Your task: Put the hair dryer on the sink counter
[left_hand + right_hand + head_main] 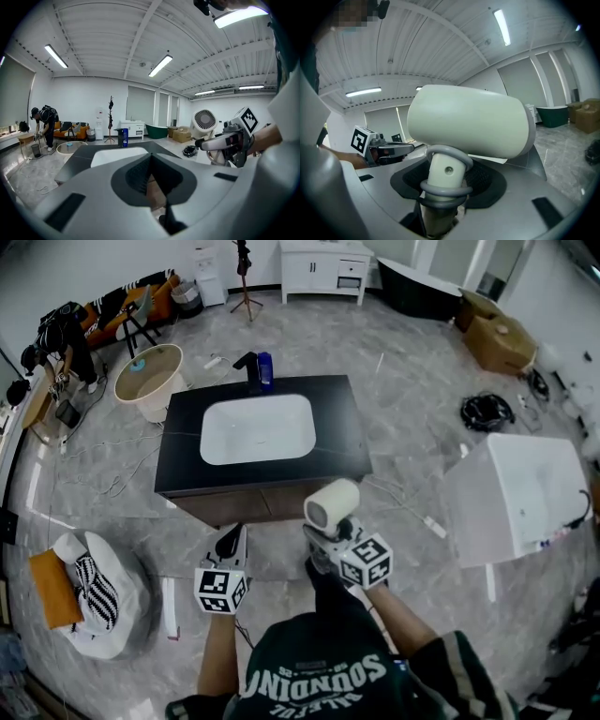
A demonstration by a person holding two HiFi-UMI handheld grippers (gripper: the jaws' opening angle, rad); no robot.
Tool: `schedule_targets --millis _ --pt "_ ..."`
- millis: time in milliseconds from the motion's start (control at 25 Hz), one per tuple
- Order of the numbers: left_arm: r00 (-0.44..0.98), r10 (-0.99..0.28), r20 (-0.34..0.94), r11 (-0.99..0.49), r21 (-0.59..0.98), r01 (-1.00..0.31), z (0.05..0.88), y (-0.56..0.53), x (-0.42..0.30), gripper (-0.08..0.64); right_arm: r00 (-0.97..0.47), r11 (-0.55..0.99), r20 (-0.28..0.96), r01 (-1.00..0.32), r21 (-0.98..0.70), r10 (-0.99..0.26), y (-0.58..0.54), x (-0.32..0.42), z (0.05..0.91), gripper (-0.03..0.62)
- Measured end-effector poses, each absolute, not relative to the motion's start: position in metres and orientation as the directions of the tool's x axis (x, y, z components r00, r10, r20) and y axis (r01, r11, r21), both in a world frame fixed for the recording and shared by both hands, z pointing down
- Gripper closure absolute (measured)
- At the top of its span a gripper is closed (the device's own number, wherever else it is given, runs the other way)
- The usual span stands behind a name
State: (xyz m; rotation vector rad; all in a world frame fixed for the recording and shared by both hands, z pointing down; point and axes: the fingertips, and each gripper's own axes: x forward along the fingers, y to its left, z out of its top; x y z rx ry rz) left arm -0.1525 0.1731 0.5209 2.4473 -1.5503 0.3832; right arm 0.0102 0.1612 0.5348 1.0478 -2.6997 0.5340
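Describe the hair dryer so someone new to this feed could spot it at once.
Find the black sink counter with the white basin, mid-floor. Just before its near right corner, the right gripper is shut on the hair dryer by its handle. It is the only cream, drum-shaped thing there; the left gripper beside it is empty.

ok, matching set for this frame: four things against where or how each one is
1 hair dryer
2 left claw
3 blue bottle
4 white basin

A set into the black counter
B shut, empty
C gripped by its handle in the right claw
D beside the faucet

Pairs: 1-C, 2-B, 3-D, 4-A
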Motion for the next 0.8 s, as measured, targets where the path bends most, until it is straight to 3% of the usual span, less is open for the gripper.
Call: schedule_targets --millis 480,800 --pt "0.38 -0.86 0.341 -0.381 0.066 -0.922 0.504 -0.035 -0.124 0.56 -0.746 0.718 0.325 -0.658 -0.228 -0.581 -0.052 0.026 0.514 0.377" --pt "0.376 -0.855 0.358 -0.372 0.081 -0.925 0.5 -0.124 -0.104 0.56 -0.769 0.754 0.342 -0.623 -0.208 -0.541 -0.138 0.028 0.512 0.377"
